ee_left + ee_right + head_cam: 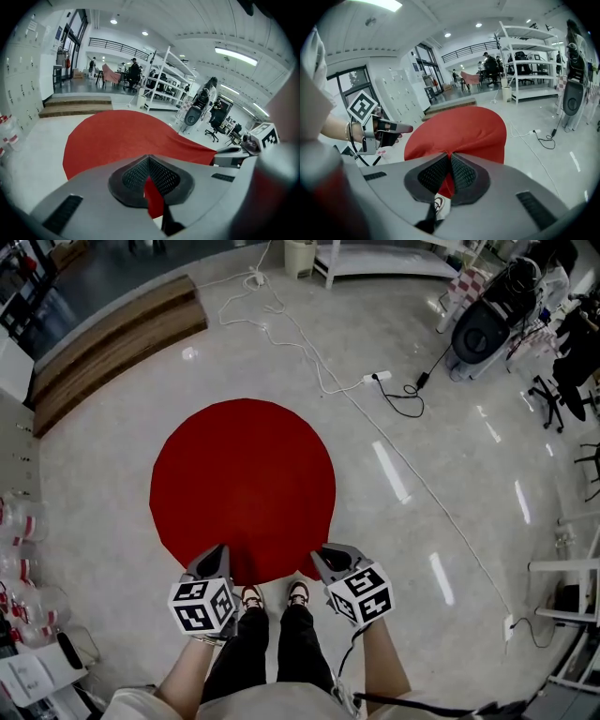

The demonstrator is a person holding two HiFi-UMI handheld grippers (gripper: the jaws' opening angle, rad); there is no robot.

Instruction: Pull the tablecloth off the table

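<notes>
Left gripper view: the left gripper [149, 157] has its jaws closed together on the near hem of the red tablecloth [122, 133], and a narrow strip of the red fabric shows pinched between the black ribbed pads [133, 176]. In the right gripper view the right gripper [450, 154] is likewise clamped on a gathered fold of the same hem, the fabric puckering where it enters the jaws; a shoe [436, 204] shows through the gap below the pads. Each gripper appears in the other's view, level with it and a little apart from it. In the head view both grippers sit side by side at the edge of the cloth nearest the person, one on each side of the person's black trousers [272, 652]. The tablecloth is round and lies spread out in front of the person; its sides hang down in the right gripper view, and the table beneath it is fully covered. Around it is a pale glossy floor [422, 549]. A white cable [281, 334] runs across the floor beyond the cloth to a power strip [378, 377]. Wooden steps [112, 343] lie at the far left, and white shelving [384, 259] stands at the far side
</notes>
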